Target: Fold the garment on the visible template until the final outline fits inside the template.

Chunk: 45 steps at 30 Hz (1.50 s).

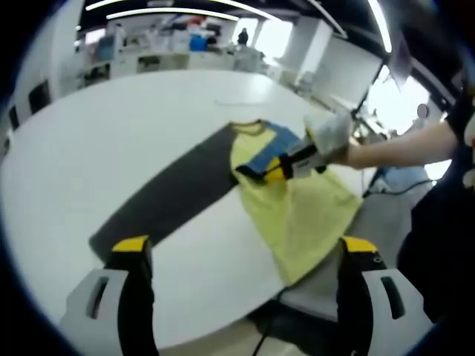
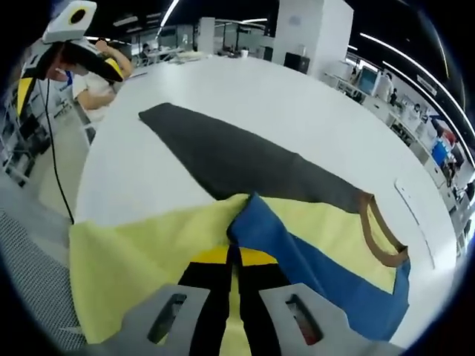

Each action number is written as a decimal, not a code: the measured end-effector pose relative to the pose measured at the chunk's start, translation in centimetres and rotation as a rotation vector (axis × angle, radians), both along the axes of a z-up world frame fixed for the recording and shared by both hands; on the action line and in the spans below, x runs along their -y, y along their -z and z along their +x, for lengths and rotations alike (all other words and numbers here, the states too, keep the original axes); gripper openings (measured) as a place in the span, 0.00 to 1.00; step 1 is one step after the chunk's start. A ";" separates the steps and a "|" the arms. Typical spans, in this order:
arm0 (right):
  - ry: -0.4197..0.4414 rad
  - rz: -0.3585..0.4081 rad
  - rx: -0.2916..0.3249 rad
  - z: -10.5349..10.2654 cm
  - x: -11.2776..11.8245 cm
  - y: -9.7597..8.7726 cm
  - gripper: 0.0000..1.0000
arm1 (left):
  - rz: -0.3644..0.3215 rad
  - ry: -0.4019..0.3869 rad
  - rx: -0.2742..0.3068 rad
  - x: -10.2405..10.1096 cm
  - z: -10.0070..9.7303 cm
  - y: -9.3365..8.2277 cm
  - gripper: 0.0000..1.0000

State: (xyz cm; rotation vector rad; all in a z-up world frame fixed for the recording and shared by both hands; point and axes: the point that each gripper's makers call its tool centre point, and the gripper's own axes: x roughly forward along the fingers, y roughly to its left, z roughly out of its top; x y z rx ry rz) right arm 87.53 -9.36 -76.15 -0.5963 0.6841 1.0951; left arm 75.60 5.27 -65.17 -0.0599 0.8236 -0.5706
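Note:
A yellow T-shirt (image 1: 297,215) (image 2: 126,252) with blue sleeves and a brown collar (image 2: 378,230) lies on the white table, its upper part over a long dark grey template (image 1: 171,193) (image 2: 223,156). My right gripper (image 1: 276,172) (image 2: 236,256), held by a gloved hand, is shut on the tip of one blue sleeve (image 1: 267,148) (image 2: 312,259), which is drawn in over the shirt's chest. The shirt's hem hangs at the near table edge. My left gripper (image 1: 245,248) (image 2: 68,80) is open, held off the table's edge and well short of the shirt, with nothing in it.
The round white table (image 1: 111,126) (image 2: 260,89) stretches far beyond the template. A black cable (image 2: 52,148) hangs from the left gripper toward the floor. The person's arm (image 1: 393,148) reaches in from the right. Desks and shelves stand far behind.

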 end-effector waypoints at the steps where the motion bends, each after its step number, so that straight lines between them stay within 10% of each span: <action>1: -0.001 0.001 -0.003 -0.1 -0.1 0.0 0.03 | 0.000 -0.001 0.000 0.0 0.0 0.0 1.00; 45: -0.071 -0.058 -0.034 -2.7 -0.5 1.9 0.12 | 0.013 0.007 0.002 0.5 -0.3 -0.6 0.99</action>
